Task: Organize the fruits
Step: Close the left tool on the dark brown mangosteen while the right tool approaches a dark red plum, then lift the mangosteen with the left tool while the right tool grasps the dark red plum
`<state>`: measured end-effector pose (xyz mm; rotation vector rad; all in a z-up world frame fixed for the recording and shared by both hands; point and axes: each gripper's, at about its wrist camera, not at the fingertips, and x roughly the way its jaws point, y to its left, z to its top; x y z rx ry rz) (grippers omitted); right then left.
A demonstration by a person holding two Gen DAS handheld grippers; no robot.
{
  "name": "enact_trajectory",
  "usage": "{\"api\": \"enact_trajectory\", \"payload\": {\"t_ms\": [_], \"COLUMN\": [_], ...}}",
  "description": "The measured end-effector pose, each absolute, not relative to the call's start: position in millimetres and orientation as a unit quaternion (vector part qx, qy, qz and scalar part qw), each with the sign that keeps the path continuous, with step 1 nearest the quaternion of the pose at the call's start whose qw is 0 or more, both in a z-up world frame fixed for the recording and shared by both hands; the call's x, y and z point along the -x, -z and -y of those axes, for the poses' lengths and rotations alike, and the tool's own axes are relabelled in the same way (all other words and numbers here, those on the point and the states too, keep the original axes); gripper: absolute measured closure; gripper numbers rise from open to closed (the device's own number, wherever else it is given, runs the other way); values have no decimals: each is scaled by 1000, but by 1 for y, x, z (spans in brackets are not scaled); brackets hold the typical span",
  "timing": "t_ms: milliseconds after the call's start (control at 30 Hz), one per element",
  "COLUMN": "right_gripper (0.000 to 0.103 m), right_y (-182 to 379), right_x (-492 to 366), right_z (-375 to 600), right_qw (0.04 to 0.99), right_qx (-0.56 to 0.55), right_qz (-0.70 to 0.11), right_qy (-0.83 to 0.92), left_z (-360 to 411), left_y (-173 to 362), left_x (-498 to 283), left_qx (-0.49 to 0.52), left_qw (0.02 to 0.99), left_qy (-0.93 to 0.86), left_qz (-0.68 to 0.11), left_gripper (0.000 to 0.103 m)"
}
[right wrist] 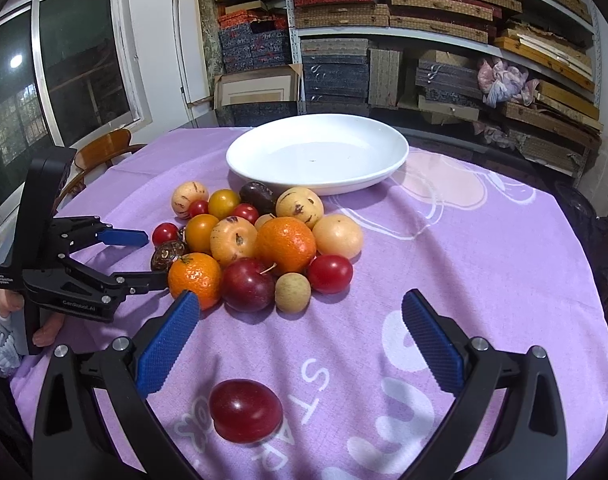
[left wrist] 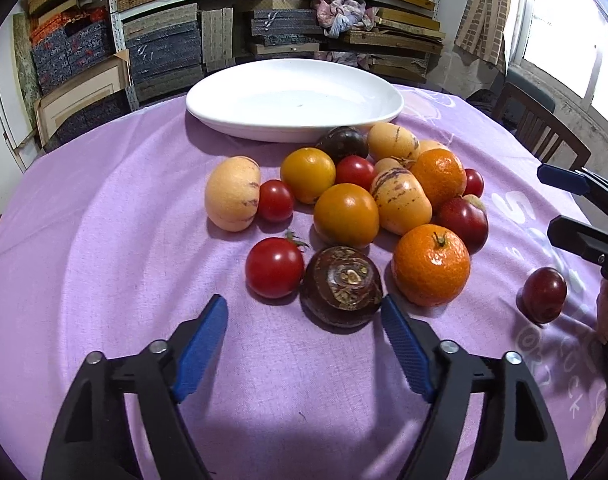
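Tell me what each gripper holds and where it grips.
Nothing is held. Left gripper and right gripper both stand open and empty.

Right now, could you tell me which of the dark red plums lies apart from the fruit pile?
The plum lying alone on the cloth's white lettering, between the right gripper's open jaws; the other plum touches the pile's oranges.

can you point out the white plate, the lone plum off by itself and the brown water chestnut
white plate (right wrist: 398, 152): right wrist view, right rim
lone plum (right wrist: 245, 410): right wrist view, middle of its skin
brown water chestnut (left wrist: 342, 286): left wrist view, top face
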<state>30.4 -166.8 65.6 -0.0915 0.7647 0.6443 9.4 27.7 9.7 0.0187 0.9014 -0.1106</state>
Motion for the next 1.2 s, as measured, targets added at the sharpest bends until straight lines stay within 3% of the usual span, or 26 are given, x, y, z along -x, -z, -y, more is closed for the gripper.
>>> {"api": "enact_trajectory", "payload": {"t_ms": [233,333,400,433,900,1200], "right_gripper": [4,4,4,4,4,4], "right_y": [-62,-61,-59,-59,-61,-50], "right_x": [-33,-34,-36,-36,-27,19], "right_z": [169,170,168,168,160,159], "right_qw": [873,871,869,869,862,841], "right_qx": [30,28,29,29,44,128], "right_qz": [-379,-384,-387,-388,-384,-400], "right_qy": [-307,-306,-305,-305,-329,-340], "left_z": [-37,-34,-31,-30,-27,-60], "left_y": [-11,-12,-12,-12,-11,-36], "left_x": [-20,-19,-17,-16,-23,-8], "left_qx": [13,12,13,11,8,69], "left_qw": [897,898,897,897,902,916], "left_qy": [61,67,78,81,70,64], "left_qz": [-438,-436,-435,-434,-425,-389], "left_gripper": [37,45,59,61,60,60]}}
